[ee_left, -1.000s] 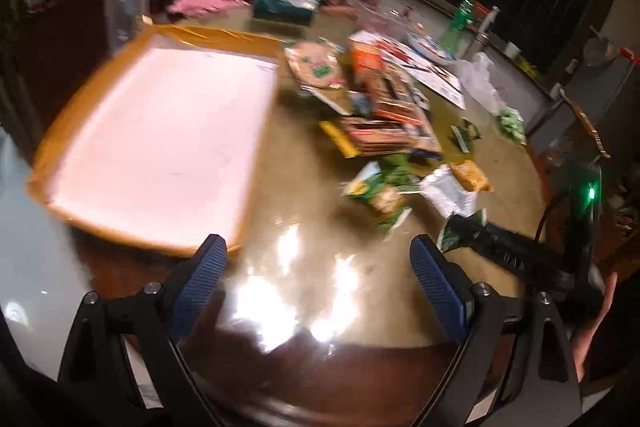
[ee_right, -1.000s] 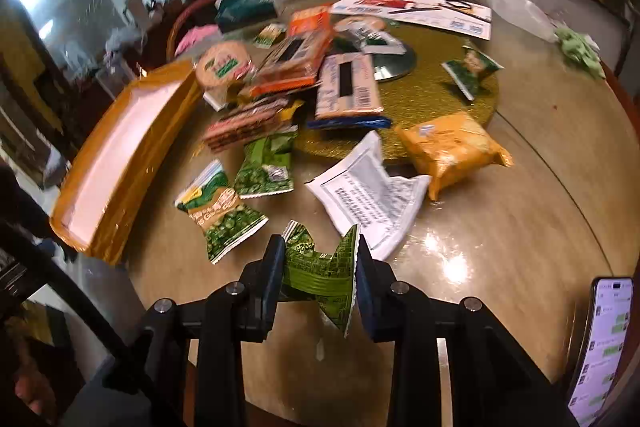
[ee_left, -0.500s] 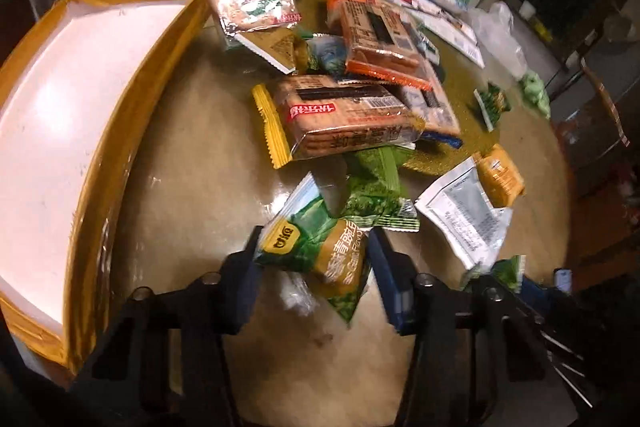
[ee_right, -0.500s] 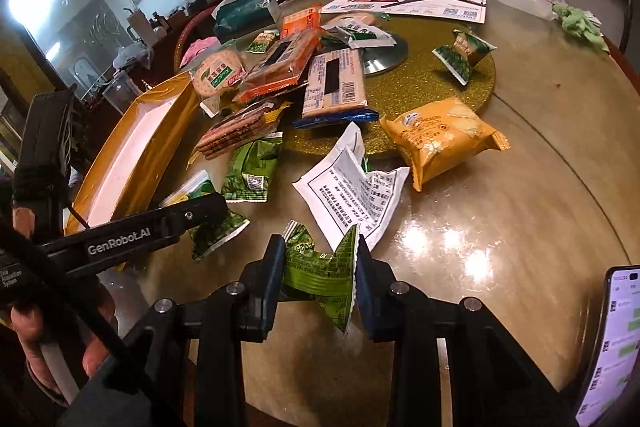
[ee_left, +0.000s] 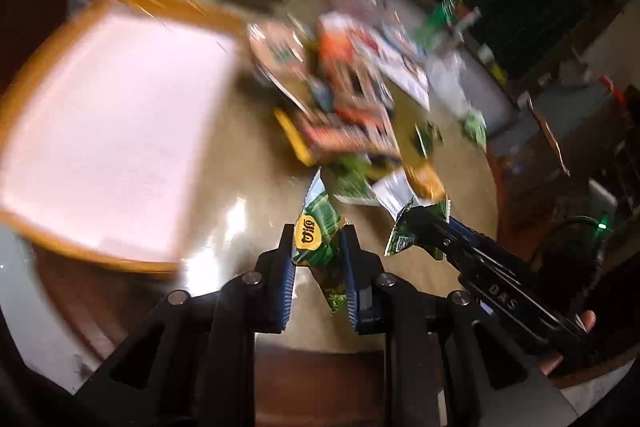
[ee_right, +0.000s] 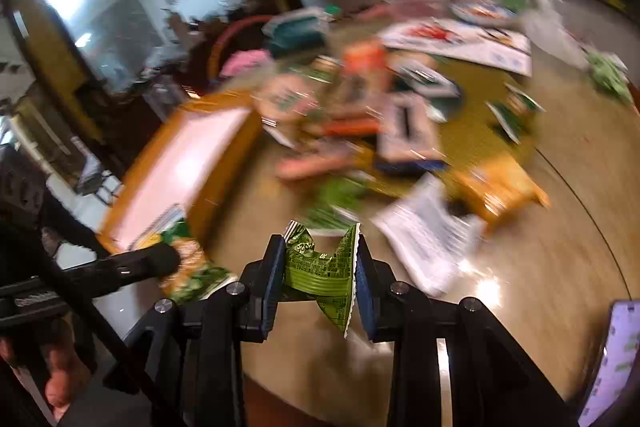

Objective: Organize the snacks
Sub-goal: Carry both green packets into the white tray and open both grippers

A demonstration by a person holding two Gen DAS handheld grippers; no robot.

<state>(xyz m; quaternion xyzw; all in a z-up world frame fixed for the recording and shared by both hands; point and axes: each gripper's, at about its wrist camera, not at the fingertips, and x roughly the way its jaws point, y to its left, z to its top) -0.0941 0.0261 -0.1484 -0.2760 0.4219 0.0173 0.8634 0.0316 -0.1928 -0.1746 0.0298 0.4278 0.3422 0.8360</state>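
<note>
A crinkled green foil snack packet with a yellow logo (ee_left: 316,239) is being clenched by the left gripper (ee_left: 318,267), and a folded green foil sachet (ee_right: 324,267) by the right gripper (ee_right: 318,279), both lifted above the glossy round table (ee_left: 256,171), presumably for the orange-rimmed white tray (ee_left: 112,131).

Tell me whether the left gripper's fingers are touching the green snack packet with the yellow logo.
Touching. The left wrist view shows both fingers pressed against the green snack packet.
</note>
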